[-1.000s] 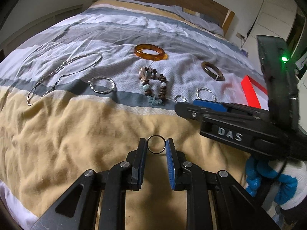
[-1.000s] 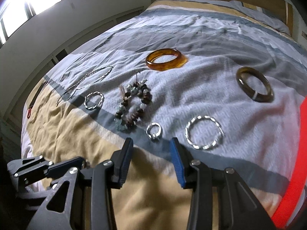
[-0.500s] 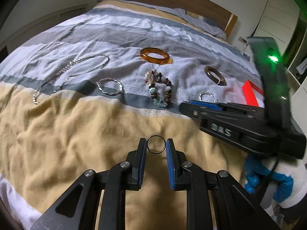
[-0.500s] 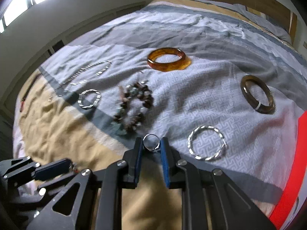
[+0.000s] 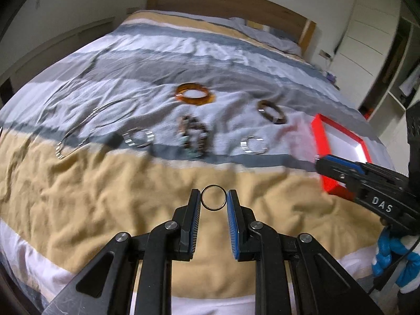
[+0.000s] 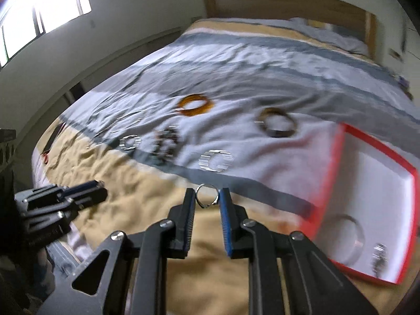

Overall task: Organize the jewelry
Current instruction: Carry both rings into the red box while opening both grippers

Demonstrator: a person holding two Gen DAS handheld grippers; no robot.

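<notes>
My left gripper is shut on a thin dark ring, held upright above the tan stripe of the bedspread. My right gripper is shut on a small silver ring, lifted off the bed. On the bed beyond lie an amber bangle, a dark brown bangle, a beaded bracelet, two twisted silver bangles and a chain necklace. An open red box at the right holds a clear bangle and a small ring.
The striped bedspread is rumpled, with a wooden headboard at the far end. A person's blue and white gloved hand carries the right gripper at the right edge. A window lights the left wall.
The right gripper shut on the small silver ring, lifted it off the bed and swung right, bringing the red box into view. The left gripper rose with its ring still held.
</notes>
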